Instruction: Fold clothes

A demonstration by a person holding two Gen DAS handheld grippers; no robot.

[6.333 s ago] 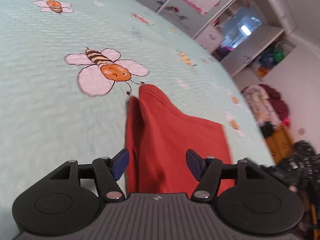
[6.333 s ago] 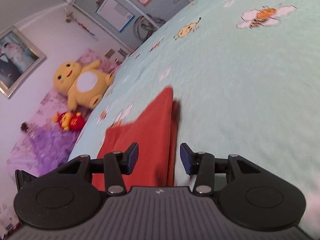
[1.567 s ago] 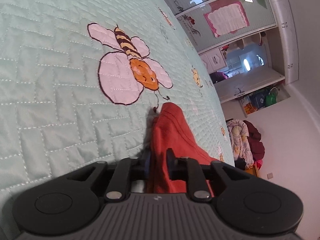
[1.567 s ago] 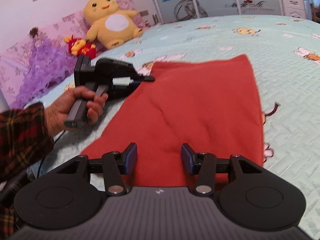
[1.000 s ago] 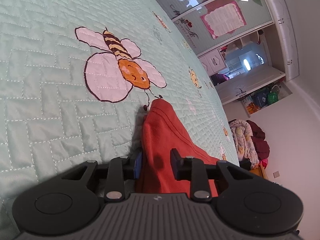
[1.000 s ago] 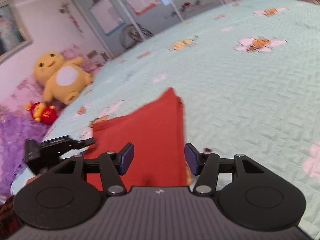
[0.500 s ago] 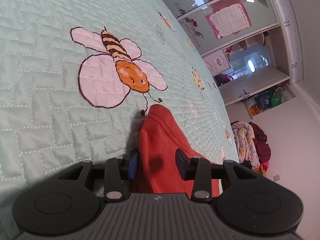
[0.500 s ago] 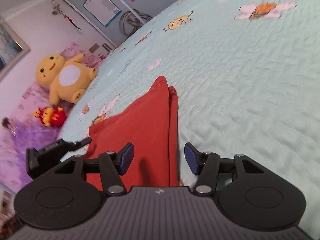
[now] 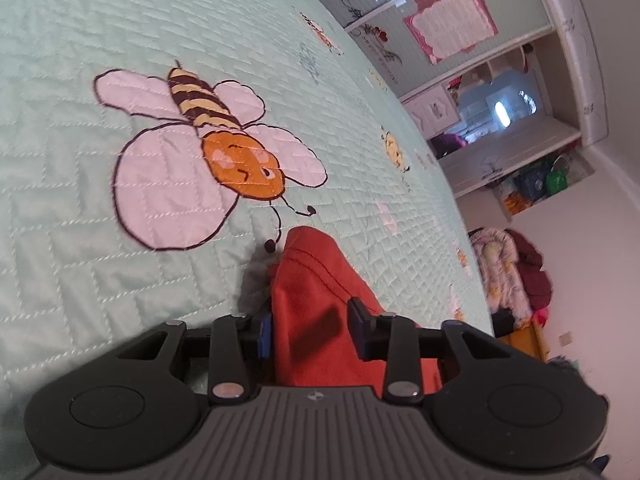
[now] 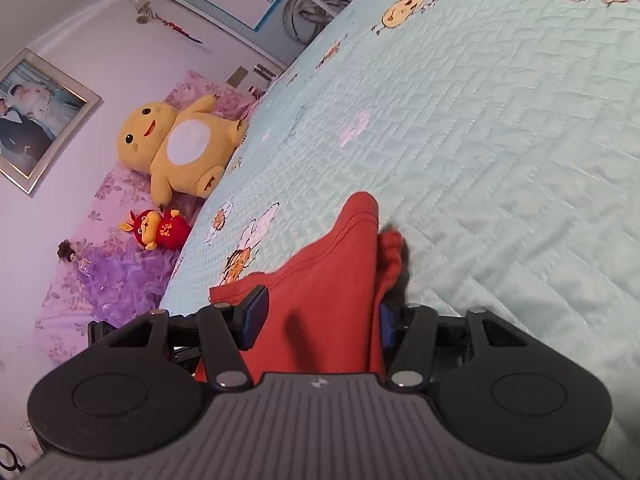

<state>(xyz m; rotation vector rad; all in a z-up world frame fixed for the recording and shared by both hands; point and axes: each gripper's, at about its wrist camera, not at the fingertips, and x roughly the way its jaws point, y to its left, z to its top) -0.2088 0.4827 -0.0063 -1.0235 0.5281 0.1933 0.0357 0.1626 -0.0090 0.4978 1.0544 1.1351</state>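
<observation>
Both tongs have spread since a moment ago: our left tongs (image 9: 310, 330) and right tongs (image 10: 316, 320) stand apart astride the red garment (image 10: 332, 304), gripping nothing. It lies doubled on the bed (image 9: 80, 200); we should pinch both corners evenly.

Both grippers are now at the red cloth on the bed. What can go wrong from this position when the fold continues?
1. Both the left gripper and the right gripper stand open around the red cloth, so closing badly may catch only the top layer and pull the fold apart.
2. In the right view a lower layer bunches out at the cloth's edge; that wrinkle could be pressed into the next fold.
3. A finger may also pinch the quilt underneath.
</observation>
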